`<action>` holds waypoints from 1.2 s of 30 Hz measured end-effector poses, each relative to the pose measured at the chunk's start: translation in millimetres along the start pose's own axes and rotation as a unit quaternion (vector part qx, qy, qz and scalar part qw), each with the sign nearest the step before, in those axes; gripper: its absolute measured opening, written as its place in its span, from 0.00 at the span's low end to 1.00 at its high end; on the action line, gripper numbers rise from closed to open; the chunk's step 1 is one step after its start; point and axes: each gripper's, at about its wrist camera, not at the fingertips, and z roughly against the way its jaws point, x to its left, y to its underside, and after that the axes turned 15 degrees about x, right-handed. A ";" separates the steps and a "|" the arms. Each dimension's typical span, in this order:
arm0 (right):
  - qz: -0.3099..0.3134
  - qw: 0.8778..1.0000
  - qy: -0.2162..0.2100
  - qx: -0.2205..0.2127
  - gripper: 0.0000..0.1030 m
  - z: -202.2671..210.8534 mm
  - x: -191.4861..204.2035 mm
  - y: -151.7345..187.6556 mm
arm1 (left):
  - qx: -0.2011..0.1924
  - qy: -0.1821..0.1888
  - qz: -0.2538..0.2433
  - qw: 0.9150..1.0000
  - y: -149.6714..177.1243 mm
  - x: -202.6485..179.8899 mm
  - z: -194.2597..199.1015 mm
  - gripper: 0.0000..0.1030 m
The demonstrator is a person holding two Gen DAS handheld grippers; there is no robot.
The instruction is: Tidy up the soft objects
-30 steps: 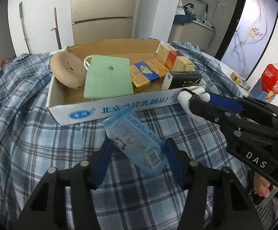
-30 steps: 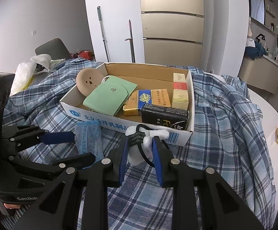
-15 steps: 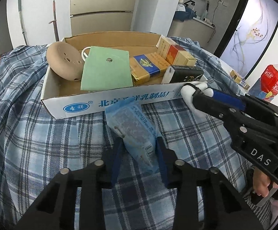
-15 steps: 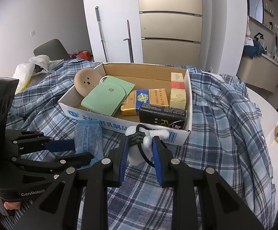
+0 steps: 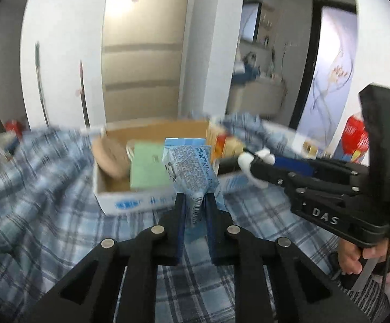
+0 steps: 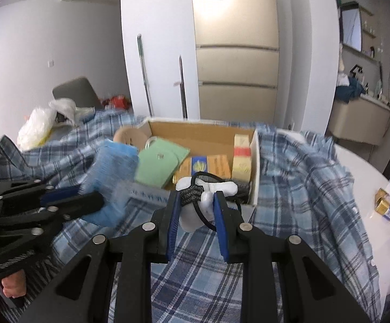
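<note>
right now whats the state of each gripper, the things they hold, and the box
left gripper: shut on the blue packet, jaws just closed
blue packet: pinched at its lower end, lifted off the cloth
right gripper: shut on the white soft toy
white soft toy: clamped, black cord looped round it
cardboard box: open on top, partly filled
green pouch: lying in the box, snapped shut

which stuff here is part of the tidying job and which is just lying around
In the job:
- blue packet, in left gripper
- white soft toy, in right gripper
- box

Lying about:
- plaid cloth
- red bottle
- small gold carton
</note>
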 end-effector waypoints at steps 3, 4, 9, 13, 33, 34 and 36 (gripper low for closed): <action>0.002 1.000 -0.002 -0.028 0.23 10.7 1.5 1.1 | -0.050 0.000 -0.018 0.999 4.2 -5.8 20.0 0.15; 0.005 0.999 -0.002 -0.036 0.23 13.4 2.5 1.6 | -0.062 -0.004 -0.024 0.998 5.9 -8.4 24.6 0.15; 0.017 0.999 0.000 -0.046 0.24 16.1 7.4 1.6 | -0.085 -0.015 -0.040 0.995 7.1 -19.9 31.5 0.15; 0.017 0.998 -0.002 -0.052 0.24 17.6 6.8 2.6 | -0.090 -0.017 -0.041 0.995 8.0 -19.8 34.7 0.15; 0.019 0.993 0.042 -0.105 0.23 71.2 5.8 -31.9 | -0.122 -0.054 -0.056 0.990 -15.3 -34.3 85.7 0.14; 0.018 0.993 0.043 -0.108 0.23 76.3 4.9 -37.0 | -0.124 -0.055 -0.058 0.989 -20.7 -35.0 89.8 0.14; 0.016 0.992 0.046 -0.114 0.24 86.9 4.1 -48.2 | -0.126 -0.046 -0.051 0.990 -33.9 -33.2 98.6 0.11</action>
